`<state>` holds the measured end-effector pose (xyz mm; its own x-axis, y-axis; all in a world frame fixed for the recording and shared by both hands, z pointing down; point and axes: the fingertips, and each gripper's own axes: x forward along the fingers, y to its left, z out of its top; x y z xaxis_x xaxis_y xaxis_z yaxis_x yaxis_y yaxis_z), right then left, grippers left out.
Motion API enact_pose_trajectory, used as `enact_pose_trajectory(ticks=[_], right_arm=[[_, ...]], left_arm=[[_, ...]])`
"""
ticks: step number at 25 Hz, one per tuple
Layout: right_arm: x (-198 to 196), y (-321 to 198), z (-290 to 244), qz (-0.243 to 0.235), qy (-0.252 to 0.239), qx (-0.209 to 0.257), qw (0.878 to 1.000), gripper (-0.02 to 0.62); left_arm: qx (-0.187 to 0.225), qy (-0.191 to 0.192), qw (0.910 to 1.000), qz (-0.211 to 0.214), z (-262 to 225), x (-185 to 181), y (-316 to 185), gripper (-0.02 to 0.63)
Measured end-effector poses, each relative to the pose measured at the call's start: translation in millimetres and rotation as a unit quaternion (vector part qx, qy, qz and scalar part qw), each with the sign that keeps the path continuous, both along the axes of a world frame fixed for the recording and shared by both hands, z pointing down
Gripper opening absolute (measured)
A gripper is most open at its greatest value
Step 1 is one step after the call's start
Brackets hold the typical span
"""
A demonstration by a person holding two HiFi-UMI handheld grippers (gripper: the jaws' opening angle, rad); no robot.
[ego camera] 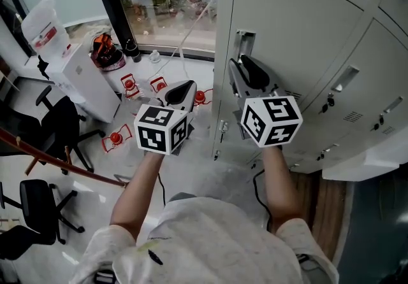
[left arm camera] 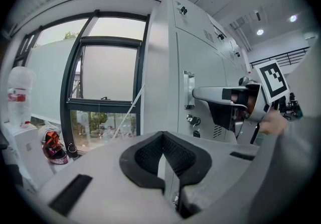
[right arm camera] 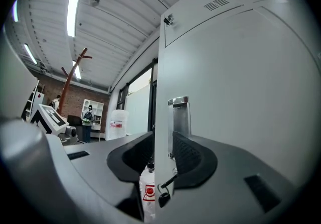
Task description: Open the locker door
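Nearest the head camera is the person's pale shirt (ego camera: 210, 238), from which both bare forearms extend forward to the two grippers, each carrying a cube with square markers at its rear. The right gripper (right arm camera: 163, 155) is engaged with the locker door (ego camera: 299, 28). Its jaws are spread only by the thickness of the panel and clamp the door's free vertical edge, one black ribbed pad (right arm camera: 134, 156) on the room-side face and the other on the front face. The chrome handle (right arm camera: 179, 115) sits on the front face directly above the jaws, its lower end level with the front pad. A small dark tag (right arm camera: 163, 199) hangs from the door edge just below the jaws. The door is seen edge-on between the jaws, with open room visible past its free edge. The left gripper (ego camera: 182, 92) is held beside the right gripper on the side away from the locker, apart from the door. Its jaws are brought together at the tips, leaving only a narrow slit lower down, and nothing is held between them. Beyond the left gripper's tips is a dark-framed window (left arm camera: 105, 72). A white water dispenser (ego camera: 76, 76) stands farther off to its outer side, near black office chairs (ego camera: 60, 127).
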<state>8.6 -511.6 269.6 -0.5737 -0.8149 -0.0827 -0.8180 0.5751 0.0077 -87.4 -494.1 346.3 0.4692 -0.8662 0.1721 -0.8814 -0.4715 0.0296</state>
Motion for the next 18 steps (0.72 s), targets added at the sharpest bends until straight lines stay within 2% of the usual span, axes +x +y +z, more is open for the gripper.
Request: enact_pose_trajectory(ticks=[10, 18], right_arm=[[-7, -13, 4, -0.004, -0.002, -0.014, 1.000, 0.148], [-16, -19, 3, -0.009, 0.001, -0.013, 1.000, 0.152]], left_arm=[[0.002, -0.003, 1.0000, 0.006, 2, 5, -7, 0.005], [-0.003, -0.010, 0.9999, 0.009, 8, 6, -4, 0.005]])
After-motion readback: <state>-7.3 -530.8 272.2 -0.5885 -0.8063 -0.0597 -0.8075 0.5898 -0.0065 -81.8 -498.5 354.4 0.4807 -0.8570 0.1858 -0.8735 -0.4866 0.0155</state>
